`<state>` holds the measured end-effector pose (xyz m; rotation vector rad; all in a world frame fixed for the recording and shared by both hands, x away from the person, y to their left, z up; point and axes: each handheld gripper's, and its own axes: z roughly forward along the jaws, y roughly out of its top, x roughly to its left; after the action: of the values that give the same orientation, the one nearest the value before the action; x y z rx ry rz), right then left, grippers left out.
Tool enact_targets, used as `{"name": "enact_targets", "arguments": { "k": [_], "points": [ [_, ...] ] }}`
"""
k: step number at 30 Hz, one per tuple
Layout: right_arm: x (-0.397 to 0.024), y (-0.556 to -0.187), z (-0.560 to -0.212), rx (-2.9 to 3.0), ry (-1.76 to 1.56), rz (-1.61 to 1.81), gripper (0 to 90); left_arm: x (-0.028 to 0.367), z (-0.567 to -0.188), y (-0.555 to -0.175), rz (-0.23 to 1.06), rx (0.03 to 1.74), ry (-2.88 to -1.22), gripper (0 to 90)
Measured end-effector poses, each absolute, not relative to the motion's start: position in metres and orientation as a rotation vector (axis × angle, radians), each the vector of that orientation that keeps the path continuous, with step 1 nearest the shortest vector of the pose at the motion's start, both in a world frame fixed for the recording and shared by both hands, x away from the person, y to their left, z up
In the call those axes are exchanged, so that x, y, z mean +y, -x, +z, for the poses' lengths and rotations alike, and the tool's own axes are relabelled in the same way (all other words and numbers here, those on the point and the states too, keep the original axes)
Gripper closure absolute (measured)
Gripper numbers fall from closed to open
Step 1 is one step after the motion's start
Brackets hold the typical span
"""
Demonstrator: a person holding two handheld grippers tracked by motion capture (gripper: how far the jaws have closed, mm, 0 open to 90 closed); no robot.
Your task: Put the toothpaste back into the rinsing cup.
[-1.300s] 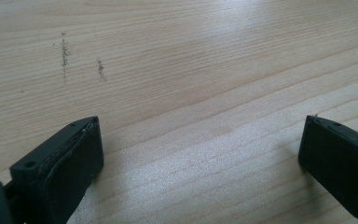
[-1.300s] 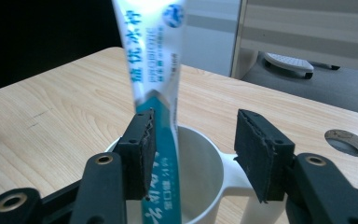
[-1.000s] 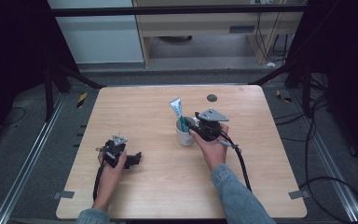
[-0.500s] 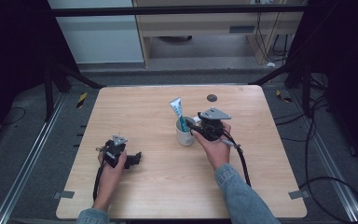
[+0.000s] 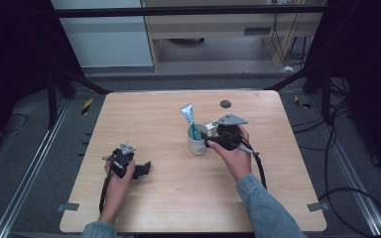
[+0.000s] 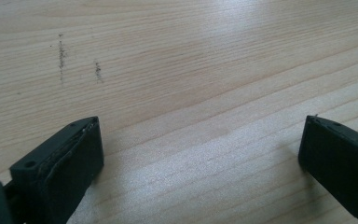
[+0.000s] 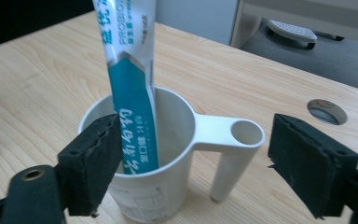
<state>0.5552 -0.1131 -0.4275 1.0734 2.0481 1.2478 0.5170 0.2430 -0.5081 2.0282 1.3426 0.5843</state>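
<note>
A white cup (image 5: 197, 143) with a side handle (image 7: 223, 135) stands mid-table. A teal and white toothpaste tube (image 5: 188, 116) leans upright inside it (image 7: 130, 79). My right gripper (image 5: 212, 142) is just right of the cup, at rim height. Its jaws have just been opening and stand wide (image 7: 191, 163), with the cup and the tube's lower part between them and neither pad touching either. My left gripper (image 5: 143, 170) lies on the wood at the front left, open (image 6: 200, 154), with bare table between its jaws.
A round dark cable hole (image 5: 224, 103) sits in the table behind the cup. The wooden table (image 5: 278, 198) has bare wood to the front and right. Dark floor, metal rails and cables surround the table.
The right hand has eased back slightly from the cup, and the tube stays standing in it. The left hand and its gripper have not moved.
</note>
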Motion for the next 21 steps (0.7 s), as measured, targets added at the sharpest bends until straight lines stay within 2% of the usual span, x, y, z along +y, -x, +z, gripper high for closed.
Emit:
{"name": "enact_targets", "arguments": {
  "k": [8, 21],
  "points": [
    [-0.122, -0.554, -0.424, 2.076, -1.079, 1.181, 8.5, 0.243, -0.508, -0.517, 0.584, 1.343, -2.028, 0.0],
    [-0.158, -0.541, -0.423, 2.172, -1.075, 1.041, 8.4, 0.243, -0.508, -0.517, 0.584, 1.342, -2.028, 0.0]
  ]
}}
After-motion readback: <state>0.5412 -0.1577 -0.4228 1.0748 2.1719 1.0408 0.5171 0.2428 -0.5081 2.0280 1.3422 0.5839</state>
